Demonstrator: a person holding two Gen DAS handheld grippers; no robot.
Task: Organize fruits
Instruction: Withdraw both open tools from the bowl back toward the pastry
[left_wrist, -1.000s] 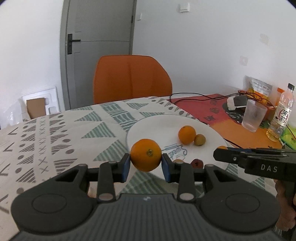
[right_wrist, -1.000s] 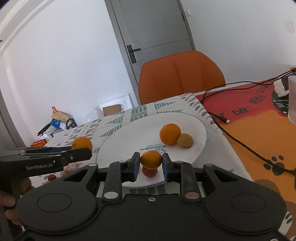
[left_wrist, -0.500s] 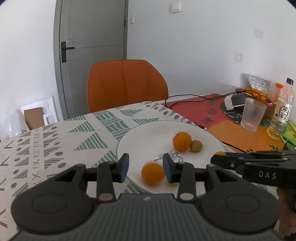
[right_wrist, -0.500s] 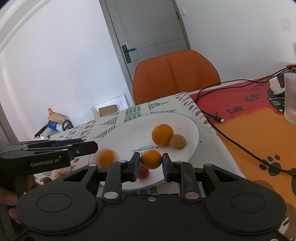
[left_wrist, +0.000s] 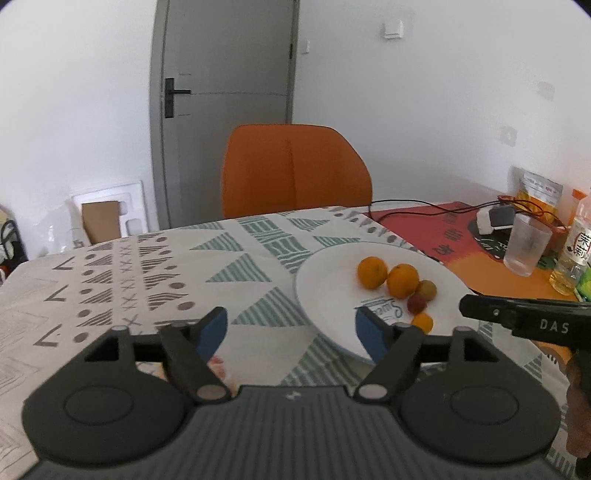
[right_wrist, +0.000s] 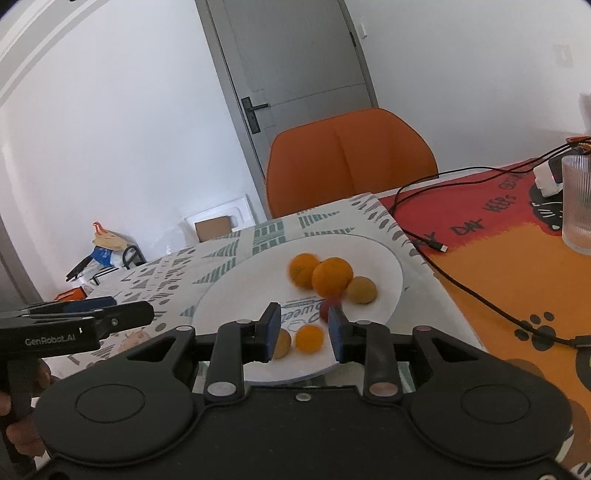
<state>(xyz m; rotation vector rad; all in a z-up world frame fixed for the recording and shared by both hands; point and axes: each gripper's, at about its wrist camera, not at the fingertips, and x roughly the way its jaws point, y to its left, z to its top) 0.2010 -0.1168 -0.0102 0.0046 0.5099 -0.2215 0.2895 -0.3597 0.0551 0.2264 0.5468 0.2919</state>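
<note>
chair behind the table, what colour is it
Orange; the chair shows best in the left wrist view.

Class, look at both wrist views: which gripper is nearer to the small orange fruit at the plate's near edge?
Right. The right gripper, jaws opening, brackets the small orange fruit; the left gripper, opening and empty, sits off to the side.

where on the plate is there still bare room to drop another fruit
The far left half of the white plate is bare, between its rim and the two oranges. The far right rim past the brown fruit is also free. It is crowded mid-plate and at the near edge, around the small orange below the opening right hand-held gripper.
</note>
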